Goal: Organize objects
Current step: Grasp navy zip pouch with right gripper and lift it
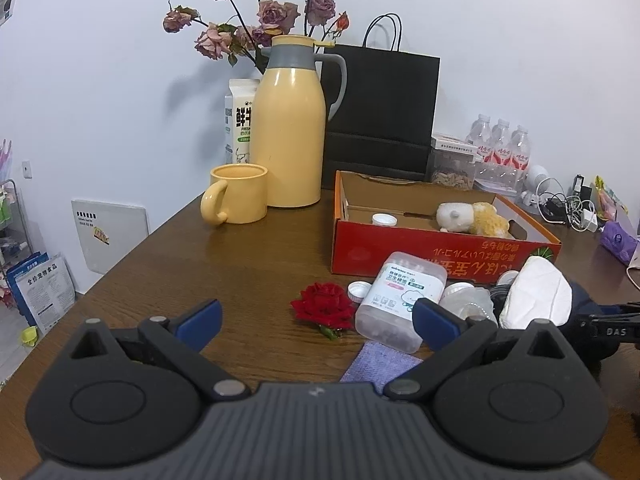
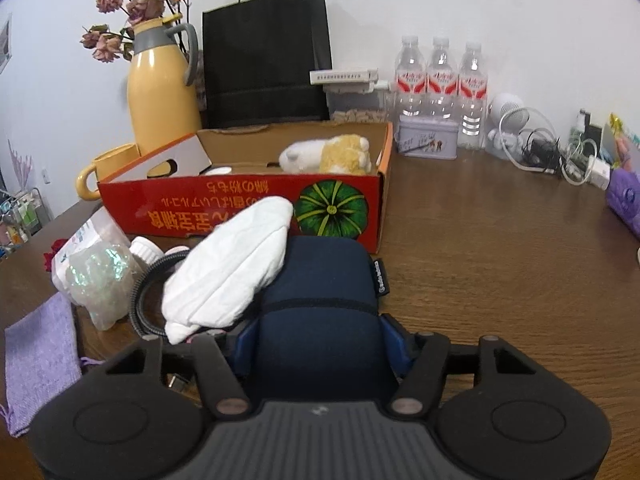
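- My right tool [image 2: 320, 340] has its blue pads on both sides of the dark blue pouch [image 2: 320, 280]; they seem to press on it, but the pouch hides the contact, so I am not fully sure.
- A white folded cloth [image 2: 232, 264] leans on the pouch and covers its left upper corner.
- Behind the cloth, a black coiled cable [image 2: 138, 292] is only partly seen.
- My left tool [image 1: 316, 320] is open and holds nothing, above the bench [image 1: 248, 256] near the red rose [image 1: 324, 306].
- The red cardboard box [image 2: 248, 204] stands just behind the pouch, with a plush toy [image 2: 328, 156] inside.
- Right of the box the bench is free up to the bottles [image 2: 440, 80].
- A purple cloth [image 2: 36, 360] is cut by the left edge.
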